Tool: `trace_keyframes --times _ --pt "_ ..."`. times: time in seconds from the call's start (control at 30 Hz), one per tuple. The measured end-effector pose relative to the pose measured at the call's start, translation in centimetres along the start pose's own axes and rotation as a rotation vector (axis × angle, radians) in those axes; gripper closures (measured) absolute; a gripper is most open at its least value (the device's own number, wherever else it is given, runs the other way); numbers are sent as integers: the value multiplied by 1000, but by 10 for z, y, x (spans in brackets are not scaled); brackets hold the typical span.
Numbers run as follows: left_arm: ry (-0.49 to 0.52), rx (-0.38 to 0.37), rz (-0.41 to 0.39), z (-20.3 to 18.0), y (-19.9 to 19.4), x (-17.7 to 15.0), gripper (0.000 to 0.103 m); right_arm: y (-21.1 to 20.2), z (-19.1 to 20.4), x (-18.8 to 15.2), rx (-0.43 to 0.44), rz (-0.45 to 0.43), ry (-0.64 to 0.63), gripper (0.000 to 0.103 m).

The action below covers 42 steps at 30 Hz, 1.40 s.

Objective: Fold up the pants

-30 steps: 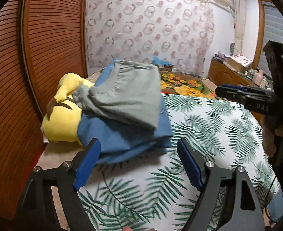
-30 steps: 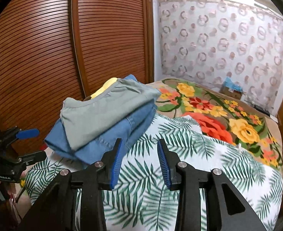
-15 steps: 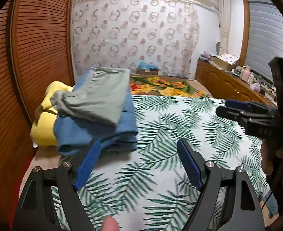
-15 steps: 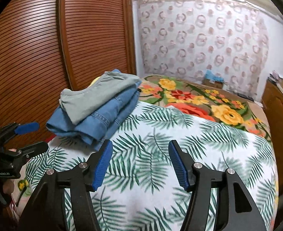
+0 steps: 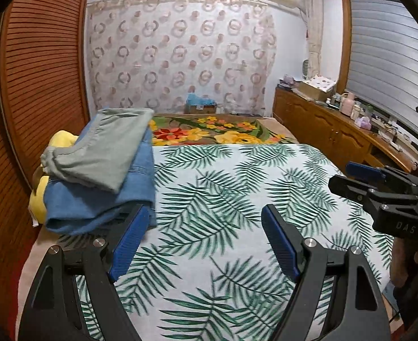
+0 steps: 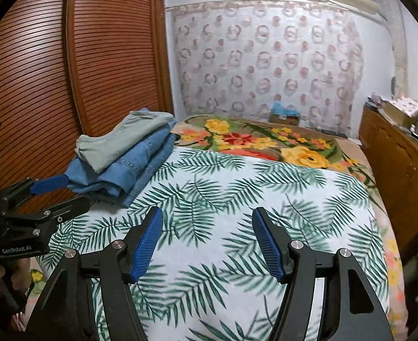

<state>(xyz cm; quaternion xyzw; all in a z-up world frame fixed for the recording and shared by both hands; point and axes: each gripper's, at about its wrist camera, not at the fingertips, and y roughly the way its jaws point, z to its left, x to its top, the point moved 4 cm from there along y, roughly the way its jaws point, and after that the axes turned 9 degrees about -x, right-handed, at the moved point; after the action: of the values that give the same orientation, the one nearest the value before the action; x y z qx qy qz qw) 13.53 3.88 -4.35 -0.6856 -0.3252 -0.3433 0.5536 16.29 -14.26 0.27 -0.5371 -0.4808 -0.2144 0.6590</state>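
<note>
Folded grey-green pants [image 5: 106, 147] lie on top of folded blue jeans [image 5: 95, 199] at the left side of the bed; the stack also shows in the right wrist view, grey-green pants [image 6: 123, 142] on jeans [image 6: 129, 170]. My left gripper [image 5: 206, 241] is open and empty, just right of and in front of the stack, above the palm-leaf sheet [image 5: 237, 187]. My right gripper [image 6: 207, 241] is open and empty over the sheet [image 6: 237, 187], away from the stack. Each gripper appears at the edge of the other's view: the right one [image 5: 373, 182], the left one [image 6: 47, 196].
A yellow plush toy [image 5: 58, 142] lies under the stack against the slatted wooden wardrobe [image 5: 38, 85]. A floral blanket [image 5: 209, 130] covers the far end of the bed. A wooden sideboard [image 5: 336, 133] with clutter runs along the right wall.
Both grippers have pulled back and away from the folded stack, which now sits farther off. The right gripper's jaws have opened wider. The stack stays in place.
</note>
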Motion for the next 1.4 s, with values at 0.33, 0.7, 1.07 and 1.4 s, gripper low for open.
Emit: trace_keyframes --times 0.33,0.7,1.07,1.4 --pt "27 1 -20 -22 -23 -3 21 -46 -4 -12 -56 -40 34 36" --pt "64 -9 -65 -47 -57 4 21 -101 -6 -19 -128 -132 83 36" --pt "75 -11 -104 -55 -74 11 21 -106 5 -32 -150 -153 83 36" --pt "75 -11 -105 -55 -74 11 21 -108 1 -32 -150 -161 81 36"
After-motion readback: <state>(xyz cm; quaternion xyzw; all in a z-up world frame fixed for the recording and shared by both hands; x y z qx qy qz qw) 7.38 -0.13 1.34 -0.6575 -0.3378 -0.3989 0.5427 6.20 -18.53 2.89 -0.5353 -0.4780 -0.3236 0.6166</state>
